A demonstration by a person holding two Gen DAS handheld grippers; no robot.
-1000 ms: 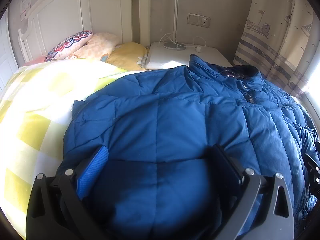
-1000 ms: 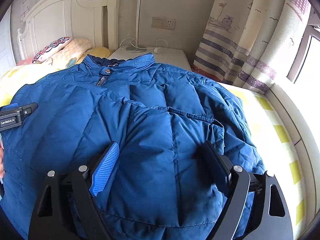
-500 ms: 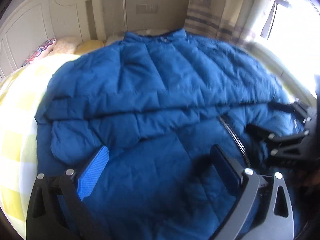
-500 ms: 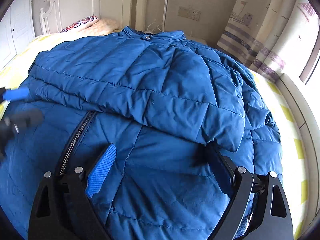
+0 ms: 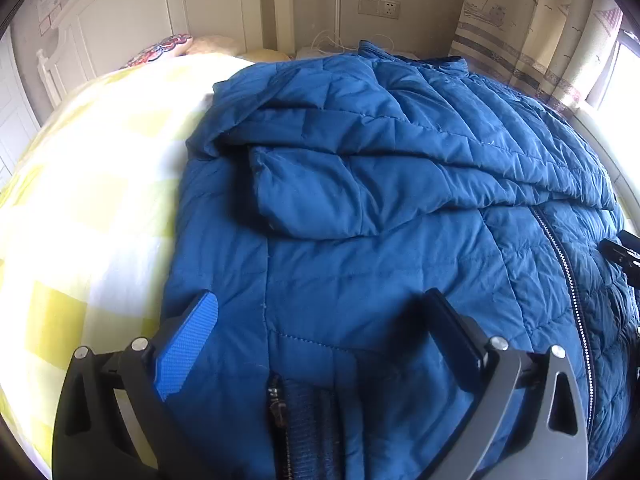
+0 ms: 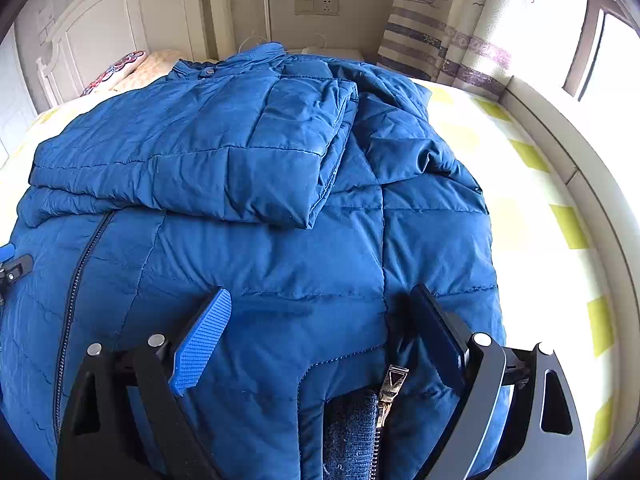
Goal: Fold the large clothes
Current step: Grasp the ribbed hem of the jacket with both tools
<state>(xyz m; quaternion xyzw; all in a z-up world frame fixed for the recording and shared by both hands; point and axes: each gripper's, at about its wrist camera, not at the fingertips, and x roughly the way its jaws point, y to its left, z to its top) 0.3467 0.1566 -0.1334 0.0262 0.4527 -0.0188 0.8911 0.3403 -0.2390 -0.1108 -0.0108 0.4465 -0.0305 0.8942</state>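
Observation:
A large blue quilted puffer jacket [image 5: 380,208] lies front-up on the bed, both sleeves folded across the chest; it also fills the right wrist view [image 6: 248,184]. Its zipper [image 5: 560,256] runs down the middle. My left gripper [image 5: 324,312] is open over the jacket's lower left hem, near a pocket zipper [image 5: 280,400]. My right gripper [image 6: 320,308] is open over the lower right hem, by a pocket zipper pull [image 6: 390,388]. Neither holds fabric. Each gripper's tip shows at the other view's edge.
The bed has a yellow-and-white checked sheet [image 5: 92,184]. A white headboard [image 5: 132,24] and pillows [image 5: 168,46] stand at the far end. A nightstand with cables, a wall socket [image 6: 316,5], a striped curtain [image 6: 448,36] and a window lie to the right.
Both grippers have pulled back from the chest to the jacket's bottom hem. The sleeves now lie folded across the front. Both stay open.

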